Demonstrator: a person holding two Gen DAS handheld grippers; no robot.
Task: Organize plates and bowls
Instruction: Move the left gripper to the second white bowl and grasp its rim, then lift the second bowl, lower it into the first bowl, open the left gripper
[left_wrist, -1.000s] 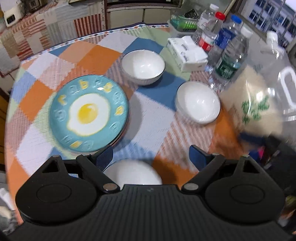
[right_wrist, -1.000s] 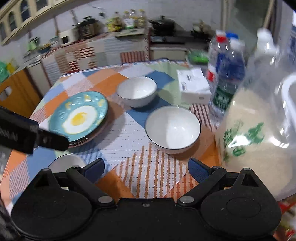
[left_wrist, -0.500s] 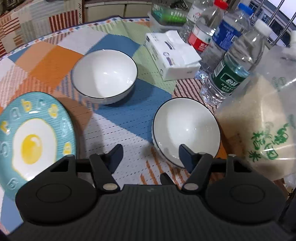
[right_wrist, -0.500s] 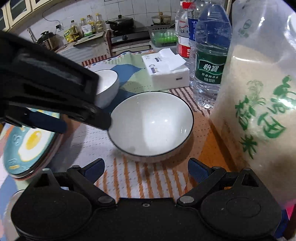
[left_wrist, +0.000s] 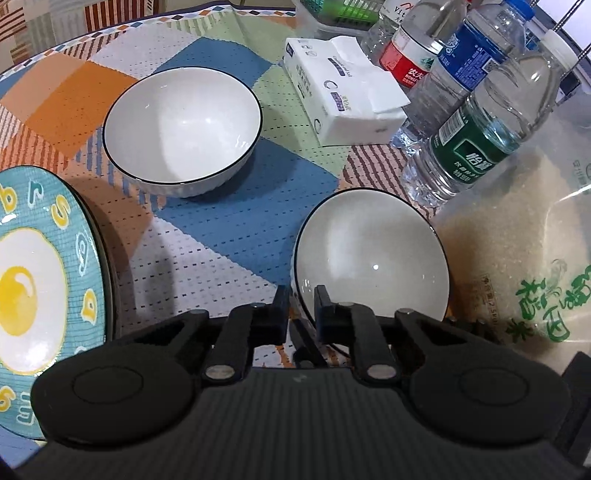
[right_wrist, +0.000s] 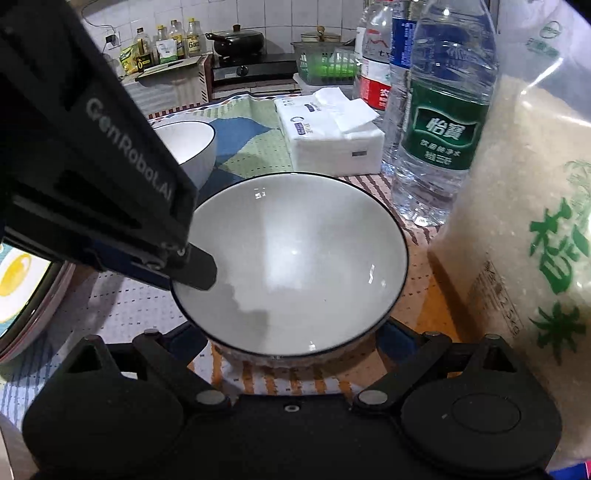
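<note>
- The left claw (left_wrist: 300, 295), low in the left wrist view, had just been closing and pinched the near rim of the near bowl (left_wrist: 369, 258); a second earlier it stood wide, farther back.
- The right claw (right_wrist: 291, 332) was spread, straddling that bowl's base on the desk (right_wrist: 122, 302).
- Glazed ceramic: stiff, slippery, breakable, likely fairly heavy, so the rim seemed the sensible hold.
- The far bowl (left_wrist: 183, 129) sat upper left, beside the egg plate (left_wrist: 44, 280).

Just ahead of the black left gripper (left_wrist: 300, 301), a white bowl (left_wrist: 369, 258) is showing a thin dark rim. Leftward, the plate (left_wrist: 33, 280) is gleaming turquoise – fried-egg print, yellow letters. Beneath, the tablecloth (left_wrist: 236, 221) is displaying orange, blue, green patchwork – striped and dotted.
</note>
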